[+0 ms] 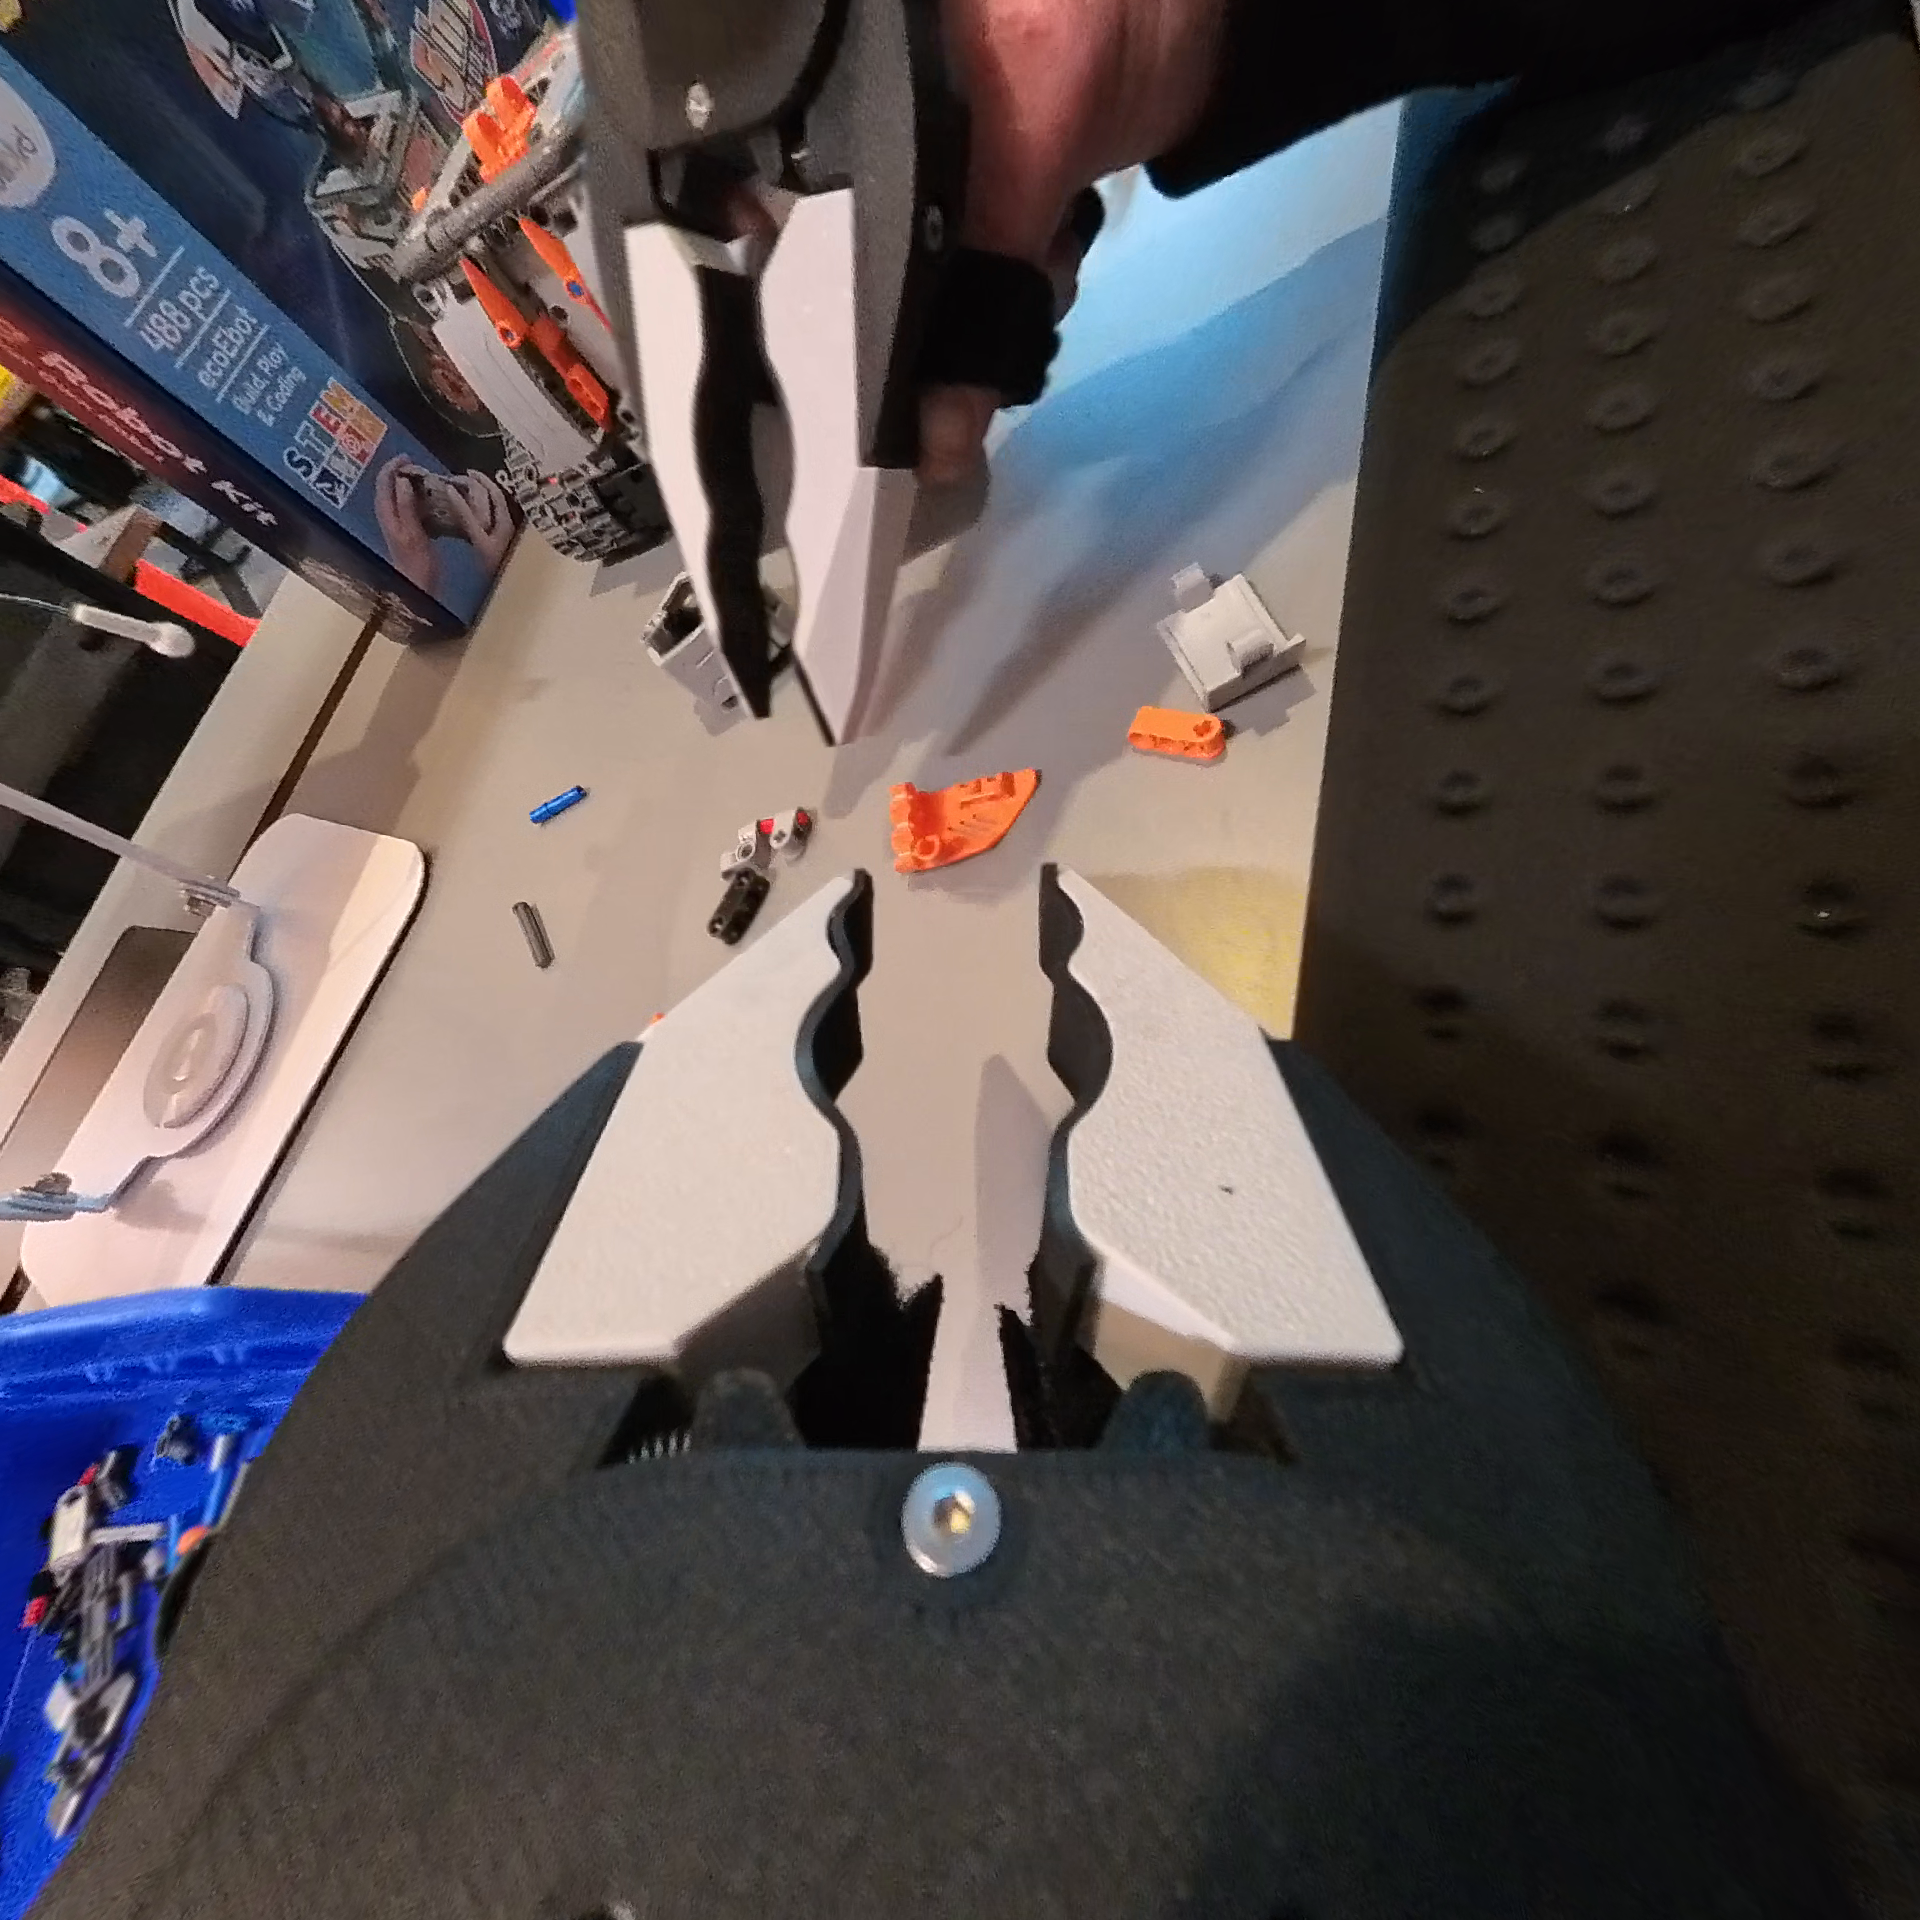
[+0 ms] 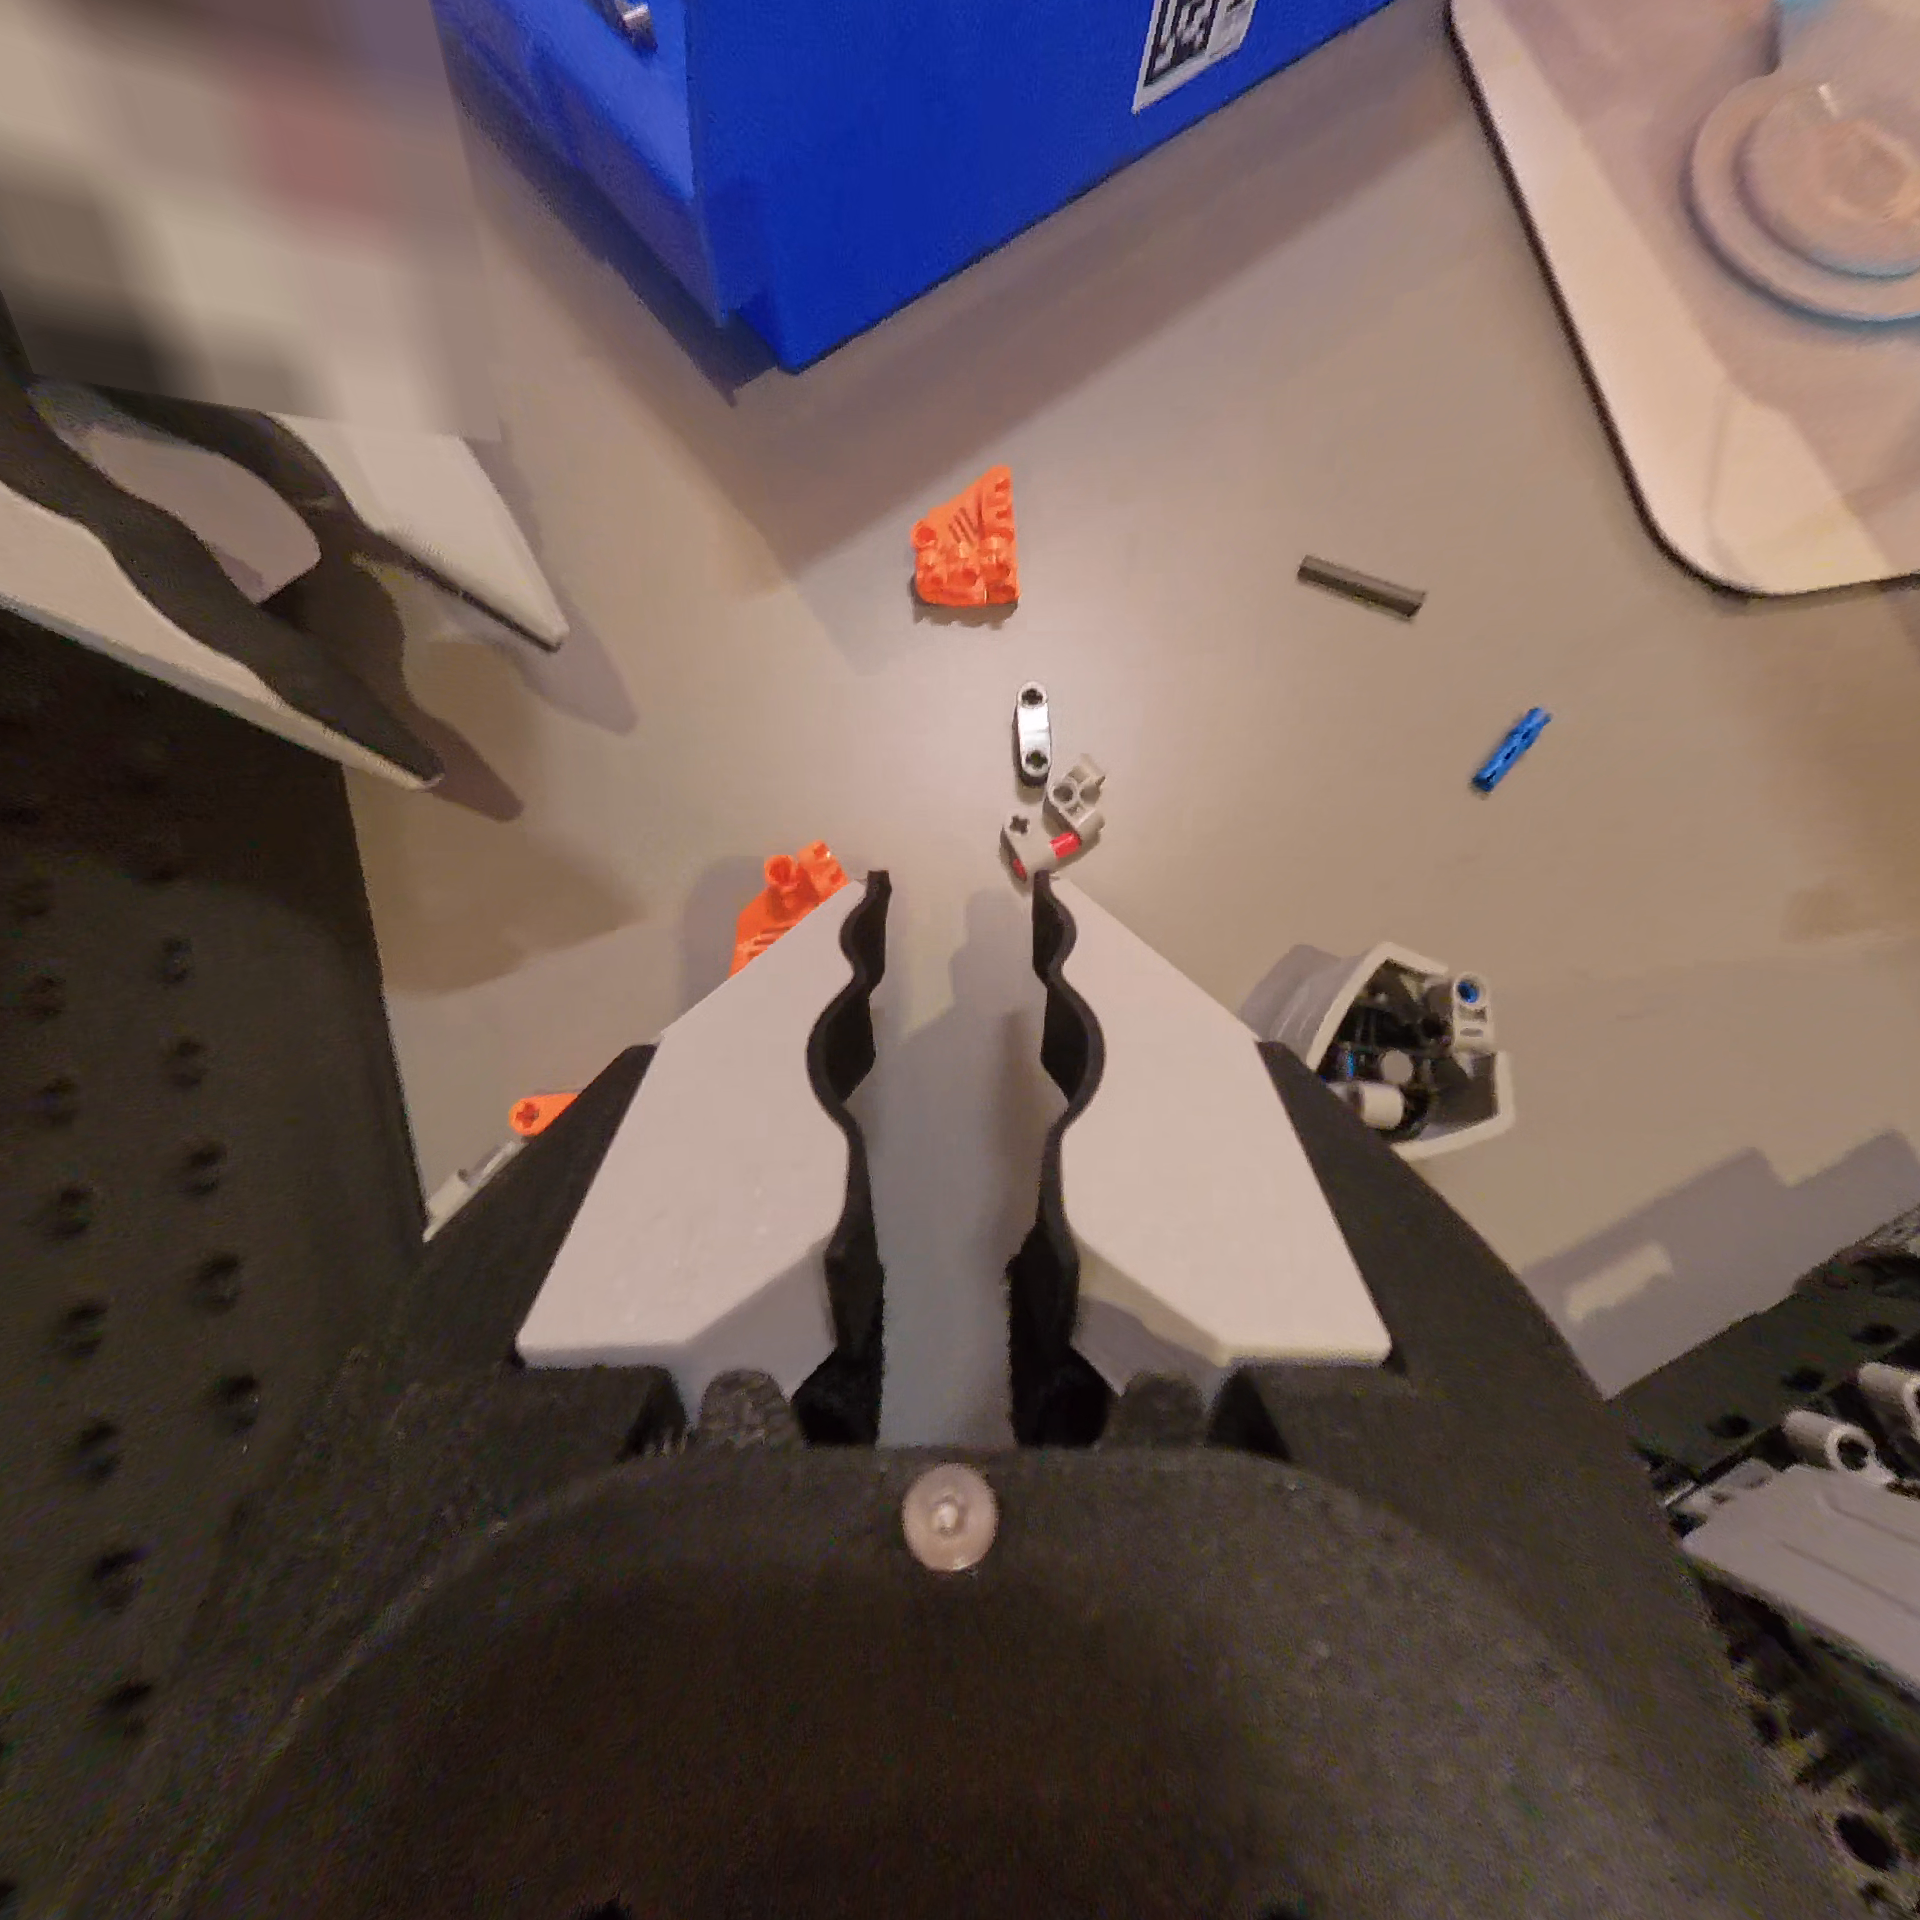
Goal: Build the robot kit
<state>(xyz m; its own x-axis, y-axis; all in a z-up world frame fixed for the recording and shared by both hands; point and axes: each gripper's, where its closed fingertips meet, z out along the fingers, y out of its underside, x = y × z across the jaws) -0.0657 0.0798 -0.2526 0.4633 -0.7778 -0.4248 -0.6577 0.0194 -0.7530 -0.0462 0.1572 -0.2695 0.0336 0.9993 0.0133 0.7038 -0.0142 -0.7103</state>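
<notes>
Scattering toy parts (image 2: pixel 965 545) on grey table (image 2: pixel 1299 883)

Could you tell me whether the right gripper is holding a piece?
No, the right gripper is open and empty above the table.

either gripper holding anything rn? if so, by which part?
Nothing held. The left gripper and right gripper are both open, with only bare grey tabletop between their jaws. The orange wedge-shaped plastic panel lies untouched.
</notes>
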